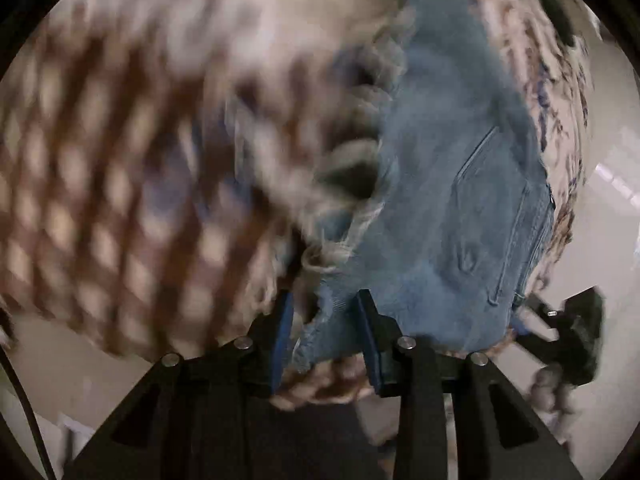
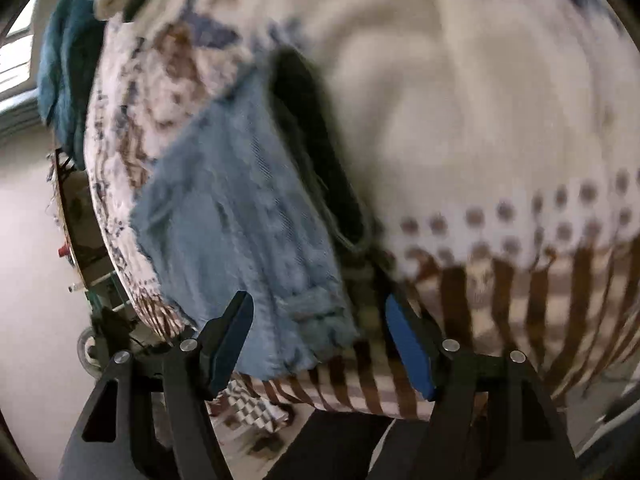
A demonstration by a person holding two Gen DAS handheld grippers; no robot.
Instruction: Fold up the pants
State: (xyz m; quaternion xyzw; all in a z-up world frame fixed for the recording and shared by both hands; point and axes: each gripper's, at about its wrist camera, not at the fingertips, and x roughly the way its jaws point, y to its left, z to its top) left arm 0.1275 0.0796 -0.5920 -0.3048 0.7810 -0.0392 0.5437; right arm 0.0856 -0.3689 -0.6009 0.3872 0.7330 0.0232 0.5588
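Observation:
Light blue denim pants [image 1: 452, 208] lie on a patterned blanket; a back pocket and frayed hem show in the left wrist view. My left gripper [image 1: 326, 308] has its blue pads close around a frayed edge of the denim, which passes between them. In the right wrist view the pants [image 2: 236, 232] lie ahead and left. My right gripper [image 2: 320, 320] is open wide, its left finger [image 2: 234, 320] against the denim's frayed lower edge, nothing pinched. The right gripper also shows in the left wrist view [image 1: 568, 332] at the pants' right edge. Both views are motion-blurred.
The cream blanket with a brown lattice pattern [image 1: 120, 184] covers the surface; in the right wrist view it shows brown stripes and dots [image 2: 500, 280]. A teal cloth [image 2: 64, 68] hangs at the far left. Pale floor [image 2: 32, 280] lies beyond the blanket's edge.

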